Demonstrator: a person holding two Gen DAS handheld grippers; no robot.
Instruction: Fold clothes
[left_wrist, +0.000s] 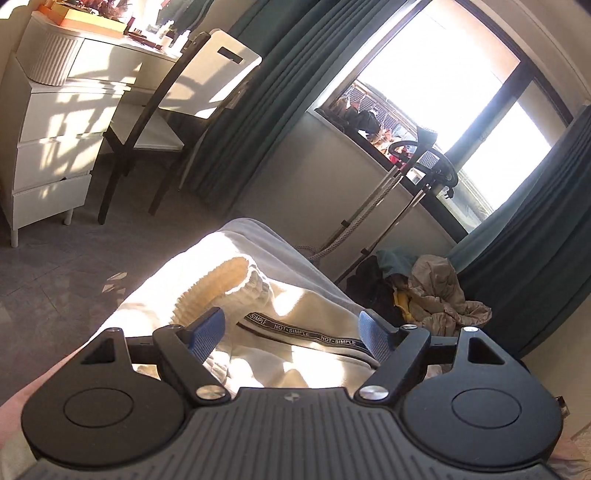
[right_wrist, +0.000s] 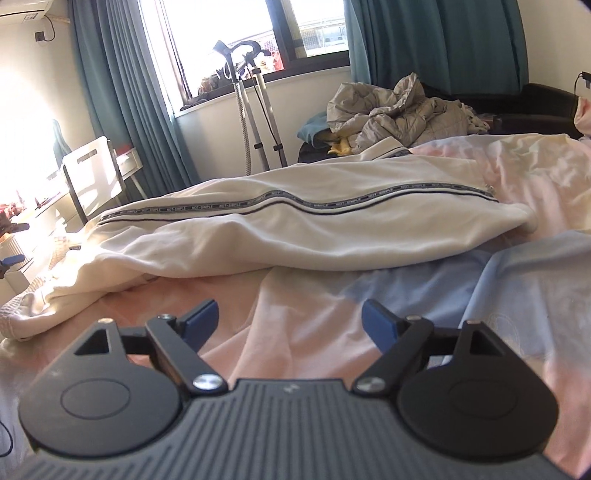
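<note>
Cream trousers with a dark lettered side stripe lie lengthwise across a pink and blue bed sheet in the right wrist view. My right gripper hangs open over the bare sheet, short of the trousers, with nothing between its blue pads. In the left wrist view the same trousers show their ribbed cuff at the bed's end. My left gripper stands open just above the cloth near the stripe, and its pads do not press on it.
A heap of crumpled beige and dark clothes lies beyond the bed under the window. A garment steamer stand stands by the wall. A white chair and white drawers sit at the left across the grey floor.
</note>
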